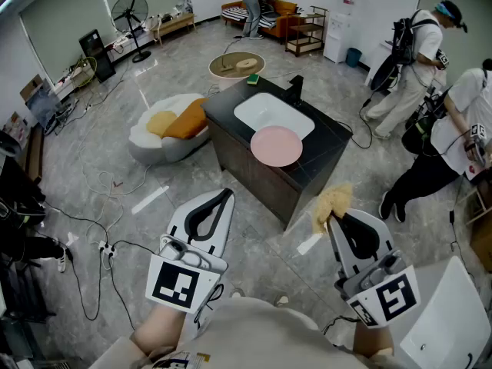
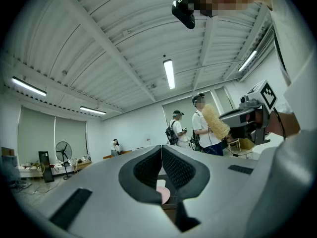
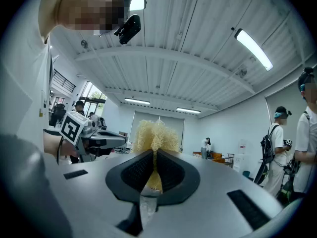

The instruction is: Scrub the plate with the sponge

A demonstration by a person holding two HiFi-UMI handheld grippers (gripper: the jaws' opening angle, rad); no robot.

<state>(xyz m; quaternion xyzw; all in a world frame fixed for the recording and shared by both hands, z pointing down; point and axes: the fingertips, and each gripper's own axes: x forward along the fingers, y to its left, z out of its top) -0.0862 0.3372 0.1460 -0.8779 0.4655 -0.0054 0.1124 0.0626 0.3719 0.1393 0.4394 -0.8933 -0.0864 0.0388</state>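
- The grey tiled floor (image 1: 92, 156) fills most of the head view, with loose cables (image 1: 108, 229) trailing across its left side.
- A dark counter (image 1: 327, 146) stands alone in the middle of the room, well ahead of both grippers.
- A low white seat (image 1: 157, 146) with two orange cushions (image 1: 184, 120) sits on the floor just left of the counter.
- Two people (image 1: 415, 68) stand or bend at the right edge of the room; another is far off by the orange sofa.
- A white sink (image 1: 265, 108) is set into the counter top.
- A standing fan (image 1: 131, 12) is by the far left wall.
- The left gripper (image 1: 224, 197) is held level in the air over the floor, short of the counter. In the left gripper view its jaws (image 2: 161, 148) meet at the tips with nothing between them.
- The right gripper (image 1: 335, 220) is held level beside it, also short of the counter, and its jaws are clamped on the sponge.
- The pink plate (image 1: 276, 145) lies on the counter at the near end of the sink, its far edge over the sink's rim. Neither gripper touches it.
- The yellow sponge (image 1: 332, 203) sticks out past the right gripper's tips as a frayed tuft (image 3: 155, 134), well apart from the plate.
- A small green item (image 1: 253, 78) lies at the counter's far corner.
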